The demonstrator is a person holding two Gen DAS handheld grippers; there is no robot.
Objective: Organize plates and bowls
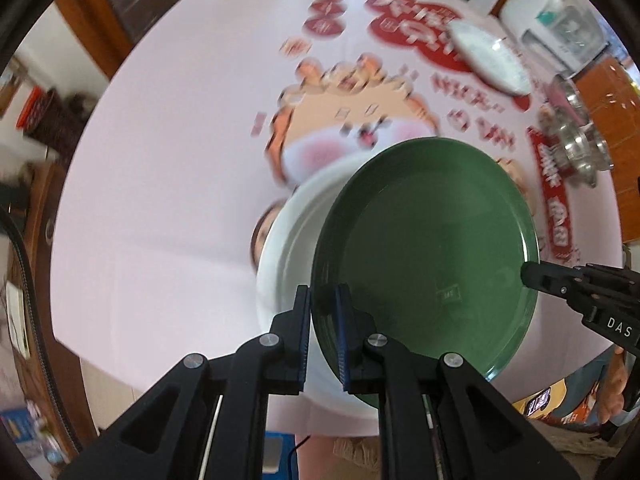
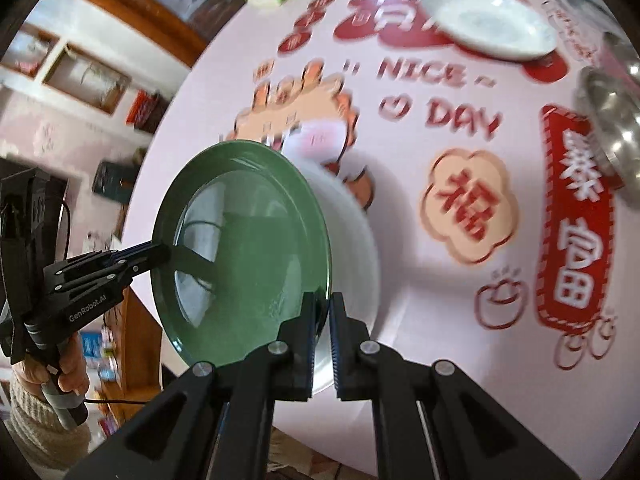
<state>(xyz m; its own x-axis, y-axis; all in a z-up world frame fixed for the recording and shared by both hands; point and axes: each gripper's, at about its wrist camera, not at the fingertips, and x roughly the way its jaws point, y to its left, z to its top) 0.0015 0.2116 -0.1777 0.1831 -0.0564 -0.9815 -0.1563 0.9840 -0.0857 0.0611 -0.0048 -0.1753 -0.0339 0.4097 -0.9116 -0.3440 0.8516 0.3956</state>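
The counter [image 2: 400,264], round and covered in a pink printed cloth, fills both views beneath the claws. Directly below the two claws sits a white plate [image 1: 288,240], the biggest dish in sight, and the green plate [image 1: 424,240] hangs over it, lifted clear and tilted, overlapping most of the white one. That relation decides the coming move: as I judge it, the green plate is to be lowered straight down onto the white plate, so it needs centring and levelling, not a long carry.

The left claw [image 1: 324,304] is clamped narrow on the green plate's rim on one side, and the right claw [image 2: 322,312] pinches the rim at a point further round (each shows at the plate's edge in the other's camera). Both are equally close, sharing the load.

Well beyond the claws, toward the counter's far edge, a second white plate [image 2: 492,24] lies alone. Smaller still, off to the right claw's outer side, stands a steel pot [image 2: 612,140].
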